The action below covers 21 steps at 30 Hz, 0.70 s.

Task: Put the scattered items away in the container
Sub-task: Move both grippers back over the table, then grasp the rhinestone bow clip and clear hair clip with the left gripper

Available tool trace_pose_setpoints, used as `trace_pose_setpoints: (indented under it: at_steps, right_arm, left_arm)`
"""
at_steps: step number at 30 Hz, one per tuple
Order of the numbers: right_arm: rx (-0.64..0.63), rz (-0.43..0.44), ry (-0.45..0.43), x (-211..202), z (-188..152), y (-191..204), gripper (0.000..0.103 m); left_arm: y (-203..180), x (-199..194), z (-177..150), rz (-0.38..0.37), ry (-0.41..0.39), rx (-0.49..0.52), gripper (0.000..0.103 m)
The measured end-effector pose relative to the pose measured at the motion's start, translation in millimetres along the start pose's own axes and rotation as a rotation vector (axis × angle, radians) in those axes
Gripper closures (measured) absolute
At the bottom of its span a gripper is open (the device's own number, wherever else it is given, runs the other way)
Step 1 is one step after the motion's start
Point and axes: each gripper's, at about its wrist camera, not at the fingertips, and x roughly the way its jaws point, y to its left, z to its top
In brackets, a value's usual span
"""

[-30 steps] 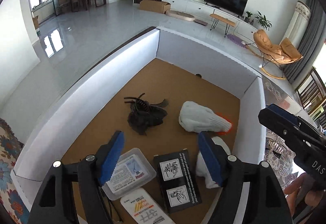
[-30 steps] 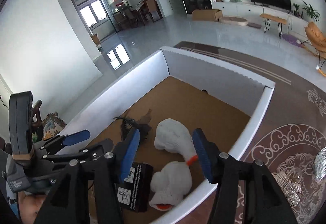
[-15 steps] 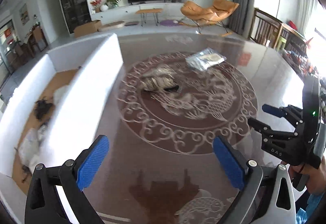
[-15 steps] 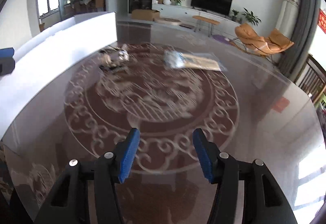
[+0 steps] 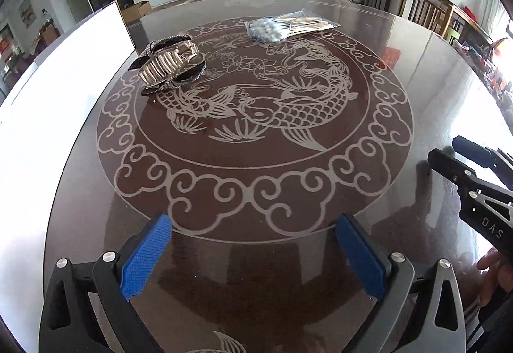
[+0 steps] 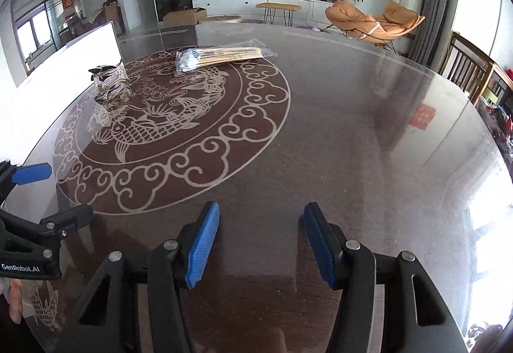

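Left gripper (image 5: 253, 253): black frame, blue-padded fingers (image 5: 146, 256) spread wide, nothing between them; hovers over the near edge of the table.
Right gripper (image 6: 261, 244): same build, fingers released, gap empty; also seen from the left view at the far right (image 5: 455, 157), held beside the left one.
Table: dark round glass-topped table (image 5: 416, 70) with a pale koi-and-cloud pattern.
Hair clip: silver rhinestone hair clip with black trim (image 5: 170, 62) lies on the pattern's left side, near the container wall, apart from both grippers.
Swabs: clear plastic bag of wooden-stick cotton swabs (image 5: 285, 25) lies on the far part of the pattern, right of the clip, not touching it.
Container: white-walled box (image 5: 96, 41) stands along the table's left edge; interior not visible.
Background: TV, orange lounge chair.
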Motion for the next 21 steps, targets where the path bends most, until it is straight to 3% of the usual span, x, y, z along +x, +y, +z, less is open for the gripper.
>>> trace_pose_setpoints:
  at_steps: [5, 9, 12, 14, 16, 21]
  right_arm:
    - [0.001, -0.011, 0.001, 1.4, -0.7, 1.7, 0.045]
    - [0.001, -0.018, 0.003, 5.0, -0.7, 2.3, 0.044]
    - [0.003, -0.019, 0.004, 6.1, 0.6, 2.9, 0.043]
    - [0.003, -0.019, 0.004, 6.0, 0.6, 2.9, 0.043]
    - [0.003, -0.019, 0.004, 5.6, 0.4, 2.7, 0.043]
    - [0.003, -0.018, 0.004, 5.5, 0.5, 2.6, 0.043]
  left_arm:
    - [20.4, -11.9, 29.1, -0.004, -0.053, -0.078, 0.000]
    - [41.8, -21.0, 88.3, 0.000, -0.089, -0.149, 0.000]
    - [58.9, -12.6, 134.1, 0.075, -0.107, -0.204, 0.000]
    - [70.8, 4.0, 157.5, 0.111, -0.098, -0.251, 0.000]
    - [77.9, 23.0, 171.2, 0.097, -0.071, -0.281, 0.000]
    - [82.6, 63.6, 177.3, 0.110, 0.001, -0.267, 0.000]
